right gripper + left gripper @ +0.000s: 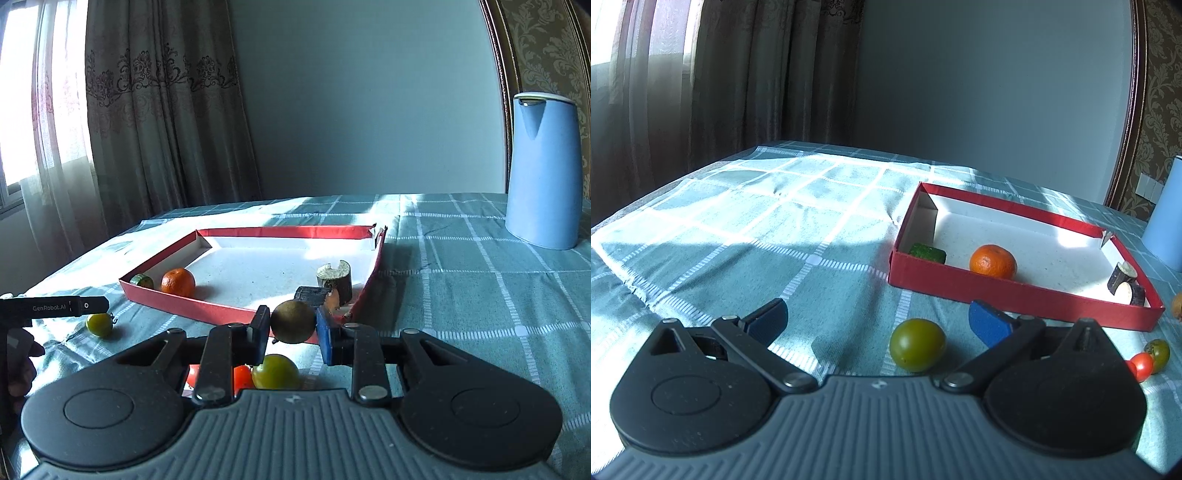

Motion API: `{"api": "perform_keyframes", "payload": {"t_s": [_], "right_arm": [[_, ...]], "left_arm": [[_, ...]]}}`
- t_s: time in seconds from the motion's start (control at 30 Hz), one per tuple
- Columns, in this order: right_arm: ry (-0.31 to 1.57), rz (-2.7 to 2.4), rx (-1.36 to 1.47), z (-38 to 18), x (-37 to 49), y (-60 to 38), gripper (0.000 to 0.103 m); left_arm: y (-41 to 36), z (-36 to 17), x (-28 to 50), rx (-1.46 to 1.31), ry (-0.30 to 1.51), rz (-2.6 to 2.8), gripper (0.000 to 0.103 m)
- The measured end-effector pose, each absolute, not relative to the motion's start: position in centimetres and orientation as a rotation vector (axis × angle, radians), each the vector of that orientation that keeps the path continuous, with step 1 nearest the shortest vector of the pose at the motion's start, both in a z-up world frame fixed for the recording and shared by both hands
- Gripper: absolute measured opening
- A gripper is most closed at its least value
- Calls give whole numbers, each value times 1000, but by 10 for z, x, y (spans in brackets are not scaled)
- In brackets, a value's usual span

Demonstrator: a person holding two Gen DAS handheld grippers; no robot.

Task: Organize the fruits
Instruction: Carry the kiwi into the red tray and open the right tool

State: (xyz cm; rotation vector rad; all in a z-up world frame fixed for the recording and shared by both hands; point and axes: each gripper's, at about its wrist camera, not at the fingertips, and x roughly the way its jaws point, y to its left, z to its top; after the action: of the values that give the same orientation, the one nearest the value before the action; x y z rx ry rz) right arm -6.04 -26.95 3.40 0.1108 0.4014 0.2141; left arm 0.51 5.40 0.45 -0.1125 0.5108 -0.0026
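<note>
A red tray point(1015, 291) point(236, 312) holds an orange point(993, 261) point(178, 282), a green cucumber piece point(927, 253) point(142, 281) and dark stubby pieces point(1126, 282) point(334, 277). My left gripper point(877, 319) is open, with a green tomato point(917, 345) point(99, 324) on the cloth between its fingers. My right gripper point(293, 326) is shut on a brown round fruit point(293, 322), held above the tray's near edge. A green tomato point(276, 371) and red tomatoes point(242, 376) lie under it; they also show in the left wrist view point(1143, 365).
A tall blue jug point(541, 170) point(1167, 218) stands at the back right on the checked teal tablecloth point(738, 221). Curtains point(147, 110) and a window are to the left, a grey wall behind.
</note>
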Motion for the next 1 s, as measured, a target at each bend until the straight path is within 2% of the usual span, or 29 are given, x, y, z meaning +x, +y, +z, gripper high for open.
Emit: {"api": "perform_keyframes", "payload": {"t_s": [0.23, 0.53, 1.0], "right_arm": [[368, 227, -40, 51, -26, -224, 27], [457, 154, -199, 19, 26, -202, 26], [460, 130, -304, 11, 30, -202, 27]], "left_arm": [[54, 4, 6, -110, 520, 6, 103], [54, 3, 8, -113, 525, 1, 103], [54, 2, 8, -110, 532, 3, 103]]}}
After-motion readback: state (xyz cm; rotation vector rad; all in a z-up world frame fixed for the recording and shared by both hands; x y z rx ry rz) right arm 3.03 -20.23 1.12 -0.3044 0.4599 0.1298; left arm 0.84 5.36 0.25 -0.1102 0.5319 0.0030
